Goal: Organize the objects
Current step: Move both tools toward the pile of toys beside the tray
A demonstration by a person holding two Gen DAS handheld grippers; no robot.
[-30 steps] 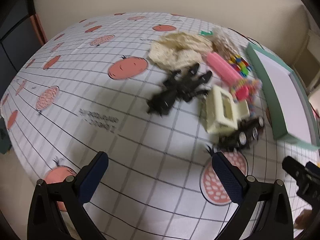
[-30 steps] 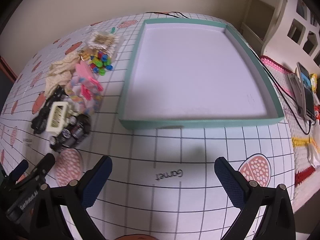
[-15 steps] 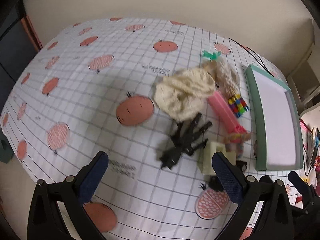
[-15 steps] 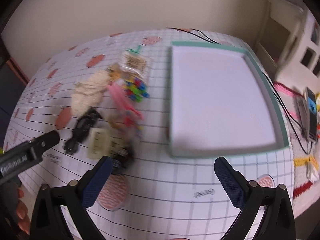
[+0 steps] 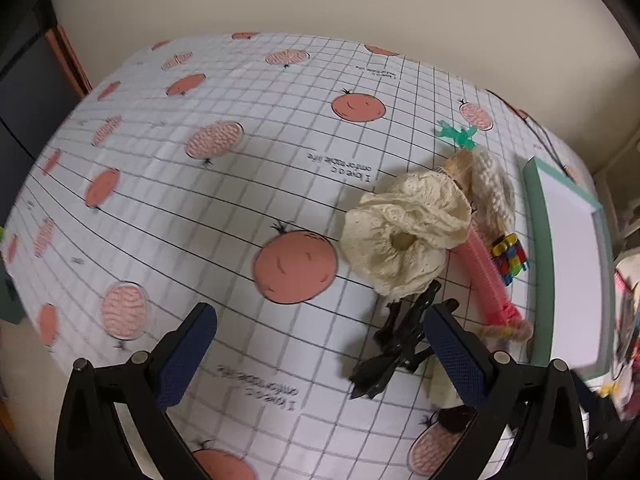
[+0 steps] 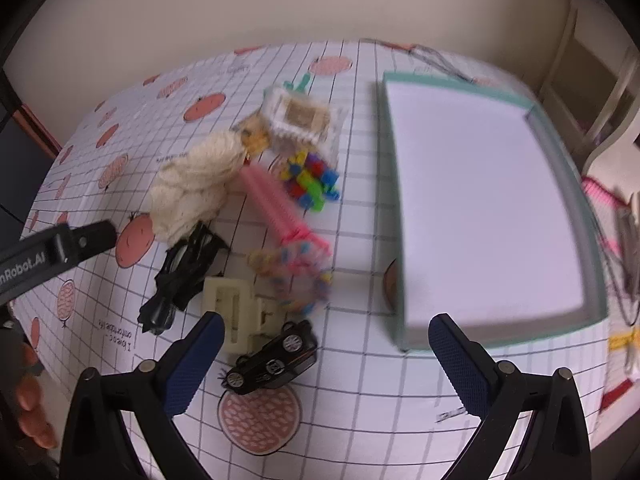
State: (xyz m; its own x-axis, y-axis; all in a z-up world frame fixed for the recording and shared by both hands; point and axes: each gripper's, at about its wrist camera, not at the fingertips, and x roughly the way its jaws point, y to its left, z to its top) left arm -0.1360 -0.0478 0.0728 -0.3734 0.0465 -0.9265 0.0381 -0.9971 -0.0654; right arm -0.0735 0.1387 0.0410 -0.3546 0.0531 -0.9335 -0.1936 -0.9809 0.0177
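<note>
A heap of small things lies left of an empty green-rimmed tray (image 6: 572,184) (image 5: 538,232): a cream scrunchie (image 5: 404,236) (image 6: 192,188), a black claw clip (image 5: 400,344) (image 6: 184,276), a pink comb (image 5: 490,280) (image 6: 276,208), coloured blocks (image 6: 312,180) (image 5: 510,258), a cream clip (image 6: 232,312) and a black toy car (image 6: 276,358). My left gripper (image 5: 316,356) hovers open above the cloth, its right finger over the claw clip. My right gripper (image 6: 320,364) hangs open above the table's near edge, the toy car between its fingers from this angle.
A white knitted pouch (image 6: 300,118) and a green hair clip (image 5: 456,134) lie at the back of the heap. The left gripper's body (image 6: 52,252) and a hand (image 6: 32,412) show at the right view's left edge. A cable (image 6: 432,56) runs behind the tray.
Both grippers have pulled back and up from the table. The left view has swung left, so the heap now sits at its right; the right view has swung left too, bringing the heap toward its middle.
</note>
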